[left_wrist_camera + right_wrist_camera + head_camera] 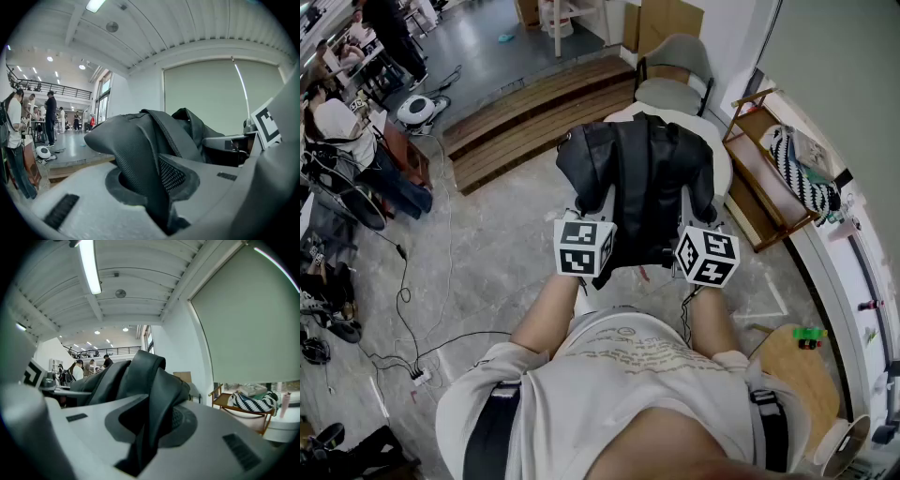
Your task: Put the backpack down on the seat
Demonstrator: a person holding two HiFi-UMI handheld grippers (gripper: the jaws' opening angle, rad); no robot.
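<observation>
Over seat (724, 171), backpack (642, 178) gripped, left tool (157, 187), right tool (146, 427)

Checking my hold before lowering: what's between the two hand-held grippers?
The black backpack fills that gap, seen in the head view; the left hand-held gripper and the right hand-held gripper each pinch its fabric.
</observation>
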